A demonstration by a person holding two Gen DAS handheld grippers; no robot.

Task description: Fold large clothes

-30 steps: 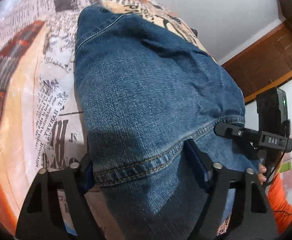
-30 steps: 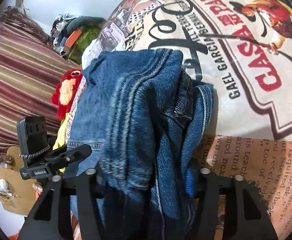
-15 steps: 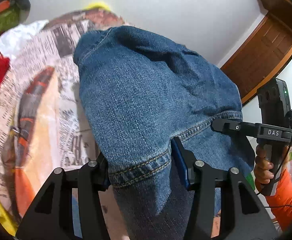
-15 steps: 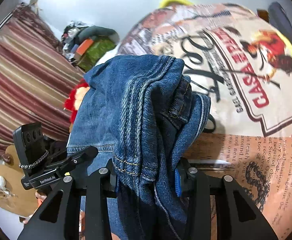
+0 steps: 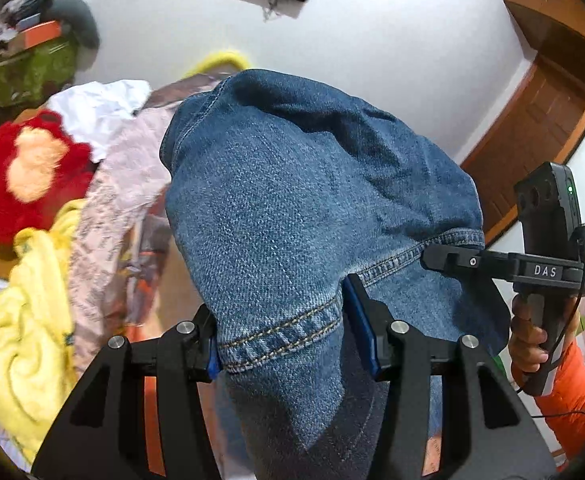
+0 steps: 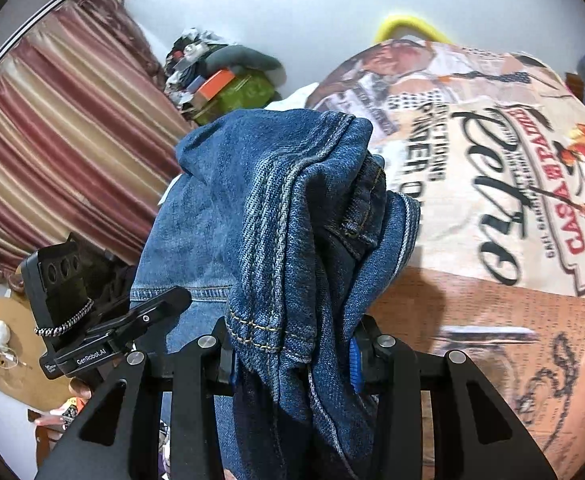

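Note:
A pair of blue denim jeans (image 5: 292, 200) hangs bunched and lifted above the bed. My left gripper (image 5: 286, 336) is shut on a stitched hem edge, its blue pads pressing the cloth from both sides. My right gripper (image 6: 292, 354) is shut on a thick bundle of folded denim (image 6: 292, 220) with seams and a hem showing. In the left wrist view the right gripper's body (image 5: 532, 270) sits beside the jeans, held by a hand (image 5: 526, 344). The left gripper's body (image 6: 92, 340) shows at the left of the right wrist view. The fabric hides what lies under it.
A bed sheet (image 6: 512, 200) with newspaper and poster print lies below. A red plush toy (image 5: 28, 172) and yellow cloth (image 5: 28, 340) lie at the left. A striped curtain (image 6: 52, 140), a cluttered shelf pile (image 6: 220, 76) and a wooden door (image 5: 540, 120) ring the room.
Both grippers rose and tilted up, lifting the jeans off the bed. Their jaws closed tighter on the denim. More wall and room now show behind.

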